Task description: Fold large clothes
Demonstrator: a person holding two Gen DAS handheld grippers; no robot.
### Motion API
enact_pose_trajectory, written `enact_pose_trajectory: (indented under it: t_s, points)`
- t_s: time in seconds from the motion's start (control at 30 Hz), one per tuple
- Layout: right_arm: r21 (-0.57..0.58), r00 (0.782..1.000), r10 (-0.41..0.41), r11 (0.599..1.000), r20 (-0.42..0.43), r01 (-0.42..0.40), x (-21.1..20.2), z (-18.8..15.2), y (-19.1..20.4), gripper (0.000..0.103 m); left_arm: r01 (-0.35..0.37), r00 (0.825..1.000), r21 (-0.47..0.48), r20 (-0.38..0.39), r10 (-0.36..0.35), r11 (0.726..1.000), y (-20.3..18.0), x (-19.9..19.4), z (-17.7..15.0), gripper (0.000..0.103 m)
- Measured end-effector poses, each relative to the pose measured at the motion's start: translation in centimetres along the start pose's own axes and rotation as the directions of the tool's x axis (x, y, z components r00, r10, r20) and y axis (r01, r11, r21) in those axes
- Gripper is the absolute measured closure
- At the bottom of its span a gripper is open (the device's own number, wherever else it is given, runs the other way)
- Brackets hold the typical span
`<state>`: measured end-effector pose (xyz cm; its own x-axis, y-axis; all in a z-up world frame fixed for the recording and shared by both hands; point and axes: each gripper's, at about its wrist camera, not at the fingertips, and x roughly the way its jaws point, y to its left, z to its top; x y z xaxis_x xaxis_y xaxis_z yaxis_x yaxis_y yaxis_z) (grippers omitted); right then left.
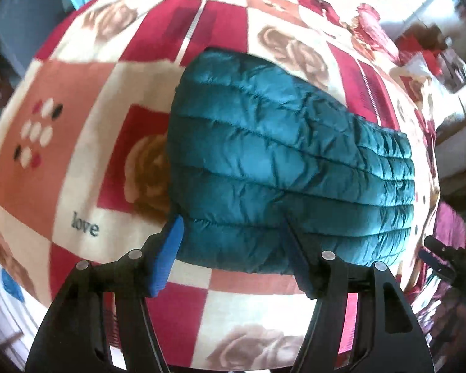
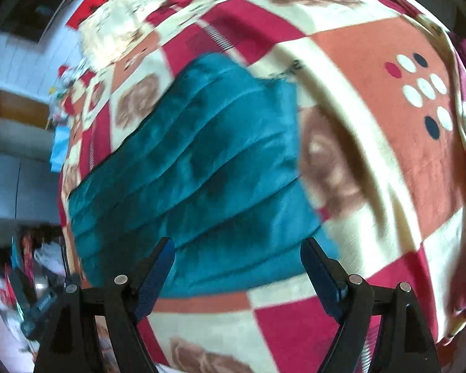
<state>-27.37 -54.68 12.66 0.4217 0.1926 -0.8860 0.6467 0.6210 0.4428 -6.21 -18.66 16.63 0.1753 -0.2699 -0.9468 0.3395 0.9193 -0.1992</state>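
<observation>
A teal quilted puffer jacket (image 1: 289, 168) lies folded into a compact bundle on a patchwork blanket (image 1: 62, 161) of red, orange and cream squares with roses. My left gripper (image 1: 233, 233) is open and empty, its blue-padded fingers spread just above the bundle's near edge. In the right wrist view the same jacket (image 2: 198, 174) lies ahead, blurred. My right gripper (image 2: 237, 255) is open and empty above the jacket's near edge. The right gripper also shows at the right edge of the left wrist view (image 1: 444, 261).
The blanket (image 2: 372, 124) covers a bed that fills both views. Clutter and furniture stand beyond the bed's edge at the right of the left wrist view (image 1: 450, 62) and the left of the right wrist view (image 2: 21, 264).
</observation>
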Motion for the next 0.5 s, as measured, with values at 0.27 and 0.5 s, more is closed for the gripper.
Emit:
enact_pose_trajectory:
  t_s: [0.27,0.5]
  points:
    - [-0.167,0.999,-0.037,0.985,0.022,0.040,0.5,-2.3,7.6,0.022,-0.129,0.992,0.091,0.026,0.127,0.988,-2.9,-2.0,-0.1,0.039]
    - [-0.252,0.997,-0.059,0.966,0.041,0.067,0.0,-2.8,11.5,0.022,-0.163,0.985,0.118,0.070,0.156,0.980,-4.3,-3.6,-0.2,0.039]
